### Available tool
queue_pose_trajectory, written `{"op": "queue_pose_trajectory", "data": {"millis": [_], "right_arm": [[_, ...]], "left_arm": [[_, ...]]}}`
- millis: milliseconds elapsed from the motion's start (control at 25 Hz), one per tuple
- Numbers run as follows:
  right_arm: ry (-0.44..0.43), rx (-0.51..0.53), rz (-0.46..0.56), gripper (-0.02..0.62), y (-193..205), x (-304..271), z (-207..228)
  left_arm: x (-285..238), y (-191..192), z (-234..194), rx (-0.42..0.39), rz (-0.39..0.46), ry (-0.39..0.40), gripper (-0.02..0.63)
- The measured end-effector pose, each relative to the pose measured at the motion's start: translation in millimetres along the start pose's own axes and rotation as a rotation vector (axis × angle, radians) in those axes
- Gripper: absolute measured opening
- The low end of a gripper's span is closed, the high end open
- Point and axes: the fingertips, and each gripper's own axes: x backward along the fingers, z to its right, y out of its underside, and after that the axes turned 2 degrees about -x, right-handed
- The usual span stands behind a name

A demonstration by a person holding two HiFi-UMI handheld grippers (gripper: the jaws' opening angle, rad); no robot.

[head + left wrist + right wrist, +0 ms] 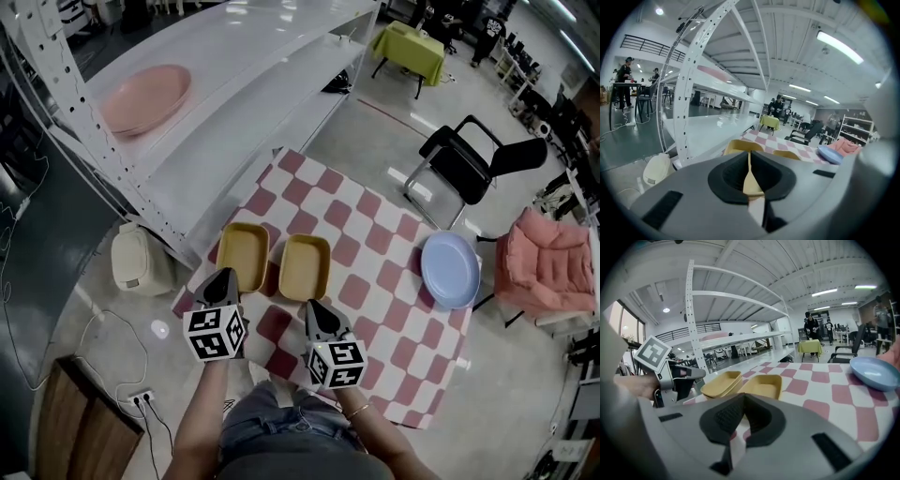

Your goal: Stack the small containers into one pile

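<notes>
Nearest the person, the left gripper (pixel 223 275) and the right gripper (pixel 313 307) both hover with jaws closed on nothing, just short of the two yellow containers. The left container (pixel 243 255) and the right container (pixel 305 266) lie side by side on the near-left corner of the checked cloth (pixel 375 234), long axes parallel and pointing away from the person. Only the right gripper view shows the left container's side, with what looks like a doubled rim, while only the head view shows the blue plate (pixel 450 270) and the farther pink plate (pixel 145 97) from above.
</notes>
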Motion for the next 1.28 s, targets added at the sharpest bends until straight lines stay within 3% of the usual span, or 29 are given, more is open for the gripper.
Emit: {"op": "queue_pose_trajectory", "data": {"millis": [360,480,800,1000,1280], "right_arm": [[-0.005,0.007,0.022,0.011,-8,20,38],[-0.004,0.001,0.024,0.011,-9,23,49],[-0.015,-0.007,0.012,0.011,-5,25,69],[-0.016,-0.015,-0.004,0.011,1,25,78],[-0.007,-0.024,-0.015,0.011,2,21,85]], "left_arm": [[-4,21,83,-0.049,-0.049,0.114,0.026],[-10,31,100,-0.055,-0.08,0.123,0.063],[-36,57,105,-0.048,-0.165,0.037,0.117],[-48,73,99,-0.036,-0.221,-0.013,0.115],[-66,85,100,-0.009,-0.27,-0.022,0.092]]}}
